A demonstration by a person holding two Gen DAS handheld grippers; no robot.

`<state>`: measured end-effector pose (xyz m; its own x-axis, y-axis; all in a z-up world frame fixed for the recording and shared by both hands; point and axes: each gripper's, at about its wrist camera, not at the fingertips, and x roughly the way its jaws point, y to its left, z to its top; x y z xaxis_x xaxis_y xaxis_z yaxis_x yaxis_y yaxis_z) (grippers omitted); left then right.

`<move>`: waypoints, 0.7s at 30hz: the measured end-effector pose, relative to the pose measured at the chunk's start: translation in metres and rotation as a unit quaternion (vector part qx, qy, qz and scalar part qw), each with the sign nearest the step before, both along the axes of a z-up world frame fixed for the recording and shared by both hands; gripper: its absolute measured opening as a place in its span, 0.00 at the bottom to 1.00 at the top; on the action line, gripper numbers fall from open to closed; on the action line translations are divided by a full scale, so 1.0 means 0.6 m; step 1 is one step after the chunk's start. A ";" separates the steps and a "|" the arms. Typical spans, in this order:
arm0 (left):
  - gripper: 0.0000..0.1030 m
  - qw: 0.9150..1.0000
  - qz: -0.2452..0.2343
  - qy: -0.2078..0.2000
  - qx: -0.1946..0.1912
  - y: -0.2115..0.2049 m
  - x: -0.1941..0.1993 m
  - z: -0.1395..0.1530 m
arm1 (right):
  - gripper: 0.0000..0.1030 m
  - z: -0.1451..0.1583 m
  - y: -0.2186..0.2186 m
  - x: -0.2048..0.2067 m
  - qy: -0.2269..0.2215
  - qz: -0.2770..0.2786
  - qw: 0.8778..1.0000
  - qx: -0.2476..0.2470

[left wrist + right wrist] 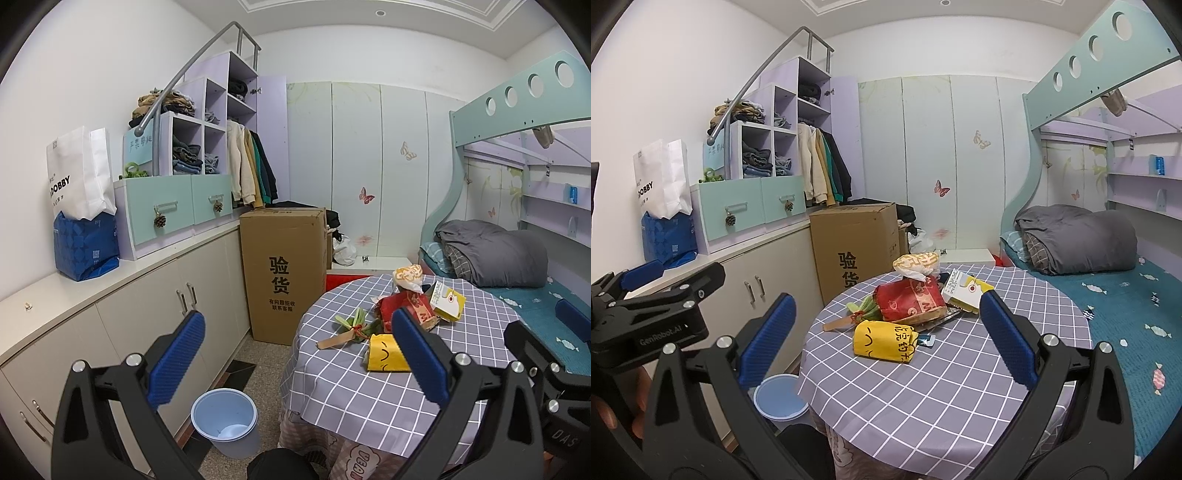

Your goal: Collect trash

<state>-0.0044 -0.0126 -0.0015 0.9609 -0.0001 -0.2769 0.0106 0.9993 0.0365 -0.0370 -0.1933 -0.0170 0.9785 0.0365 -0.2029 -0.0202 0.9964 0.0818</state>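
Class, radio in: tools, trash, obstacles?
Both tools open, empty. Trash pile untouched on table. Bin beside table. Nothing blocking.

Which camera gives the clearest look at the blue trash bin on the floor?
The left wrist view: the blue trash bin shows whole, rim, wall and inside, beside the table. In the right wrist view only part of its rim shows, cut off by tablecloth and gripper finger.

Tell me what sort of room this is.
Most likely a child's bedroom at home: a bunk bed with a folded grey quilt, a wardrobe with butterfly stickers, and clothes hanging beside storage cubbies. A round table holds the trash.
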 end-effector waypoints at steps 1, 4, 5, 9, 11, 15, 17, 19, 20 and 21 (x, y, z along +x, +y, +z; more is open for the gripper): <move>0.96 1.000 -0.001 0.000 0.000 -0.001 -0.001 0.000 | 0.95 0.000 0.000 0.000 0.000 0.000 1.000 0.000; 0.96 1.000 -0.001 0.000 0.000 -0.001 -0.001 -0.003 | 0.95 0.000 0.000 0.000 0.000 0.000 1.000 0.000; 0.96 1.000 -0.001 0.000 0.000 -0.001 -0.001 -0.002 | 0.95 0.000 0.000 0.000 0.000 0.000 1.000 0.000; 0.96 1.000 -0.001 0.000 0.000 -0.003 -0.002 -0.003 | 0.94 0.000 0.001 0.000 0.000 0.000 1.000 0.000; 0.96 1.000 -0.001 0.000 0.000 -0.001 -0.001 -0.002 | 0.95 -0.001 0.003 0.001 0.001 0.002 1.000 0.000; 0.96 1.000 -0.002 0.002 0.001 -0.003 0.000 -0.008 | 0.94 -0.002 0.009 0.000 0.001 0.004 1.000 0.000; 0.96 1.000 -0.002 0.003 0.001 -0.004 0.000 -0.010 | 0.94 -0.004 0.013 0.000 0.001 0.005 1.000 0.000; 0.96 1.000 -0.002 0.003 0.001 -0.005 -0.001 -0.012 | 0.94 -0.003 0.012 0.001 0.002 0.005 1.000 0.000; 0.96 1.000 -0.002 0.003 0.001 -0.005 0.000 -0.011 | 0.94 -0.004 0.013 0.001 0.002 0.006 1.000 0.001; 0.96 1.000 -0.002 0.003 0.001 -0.006 -0.001 -0.011 | 0.94 -0.004 0.014 0.001 0.002 0.007 1.000 0.002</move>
